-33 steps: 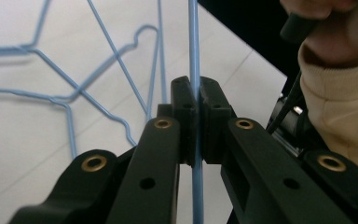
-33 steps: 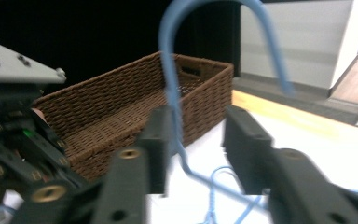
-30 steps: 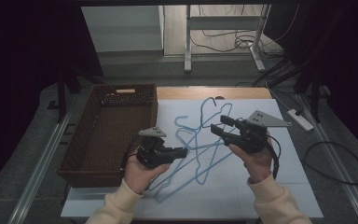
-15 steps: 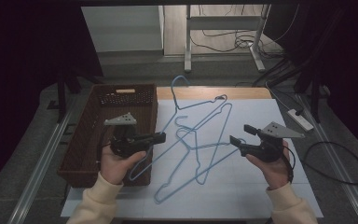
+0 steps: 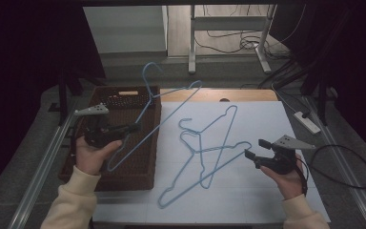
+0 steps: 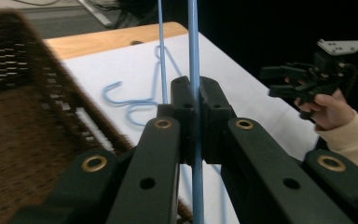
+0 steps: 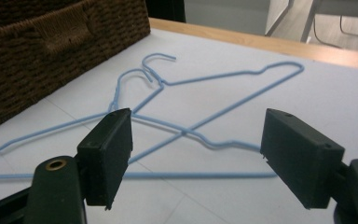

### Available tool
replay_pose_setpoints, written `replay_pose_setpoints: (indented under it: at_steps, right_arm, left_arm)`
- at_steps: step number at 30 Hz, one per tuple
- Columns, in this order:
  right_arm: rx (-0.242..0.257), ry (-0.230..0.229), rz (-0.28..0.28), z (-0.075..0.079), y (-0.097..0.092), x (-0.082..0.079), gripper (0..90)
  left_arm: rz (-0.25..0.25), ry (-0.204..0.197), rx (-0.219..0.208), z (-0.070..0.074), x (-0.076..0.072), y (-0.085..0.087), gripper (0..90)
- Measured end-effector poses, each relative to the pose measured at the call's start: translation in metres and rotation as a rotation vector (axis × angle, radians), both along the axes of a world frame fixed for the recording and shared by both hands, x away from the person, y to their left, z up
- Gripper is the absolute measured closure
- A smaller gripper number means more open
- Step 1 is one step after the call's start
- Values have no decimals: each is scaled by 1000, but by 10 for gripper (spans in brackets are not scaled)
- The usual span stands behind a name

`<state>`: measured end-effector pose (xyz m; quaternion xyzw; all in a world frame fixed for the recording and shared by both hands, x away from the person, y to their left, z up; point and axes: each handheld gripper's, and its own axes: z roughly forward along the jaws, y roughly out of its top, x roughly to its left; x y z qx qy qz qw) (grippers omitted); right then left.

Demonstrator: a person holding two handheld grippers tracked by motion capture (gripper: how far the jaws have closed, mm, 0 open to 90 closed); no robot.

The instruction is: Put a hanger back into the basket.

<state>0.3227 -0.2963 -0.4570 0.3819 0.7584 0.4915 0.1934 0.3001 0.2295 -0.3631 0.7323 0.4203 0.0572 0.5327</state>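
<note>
At the left of the high view, the left hand-held gripper [image 5: 132, 128] is clamped on the wire of a blue hanger [image 5: 157, 109], lifted clear of the tabletop [image 5: 267, 114] over the brown wicker basket [image 5: 145, 164]. The hanger's long axis runs diagonally from its low corner near the person's left hand up toward the far right, with its hook at the top pointing away from the person. In the left gripper view the blue wire stands almost upright between the closed pads. Two more hangers [image 5: 205, 152] lie crossed on the white sheet in the middle, hooks toward the basket. At the right, the right hand-held gripper [image 5: 253, 149] has just been opening, its jaws wide apart with nothing between them, low over the sheet. Against a second ago, the held hanger has gone left and up, from the pile to above the basket, and the right hand has drawn back right
</note>
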Motion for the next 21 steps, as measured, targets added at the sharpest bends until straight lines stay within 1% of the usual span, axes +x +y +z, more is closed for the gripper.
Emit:
replay_pose_setpoints:
  at_steps: [1, 8, 11, 15, 17, 21]
  right_arm:
    - [-1, 3, -1, -1, 0, 0, 248]
    - [-16, 6, 4, -3, 1, 1, 246]
    - [-22, 17, -1, -5, 1, 2, 245]
    - [-8, 36, -12, -5, 1, 3, 245]
    - [-8, 37, -13, -5, 1, 3, 246]
    - [-6, 40, -14, -5, -1, 4, 246]
  left_arm:
    - [12, 4, -2, 0, 1, 8, 862]
    - [55, 24, 17, -2, 6, 37, 862]
    - [74, 27, 25, -4, 6, 46, 862]
    - [91, 31, 25, -8, 7, 59, 862]
    - [96, 34, 36, -9, 8, 65, 862]
    - [115, 43, 42, -14, 8, 77, 862]
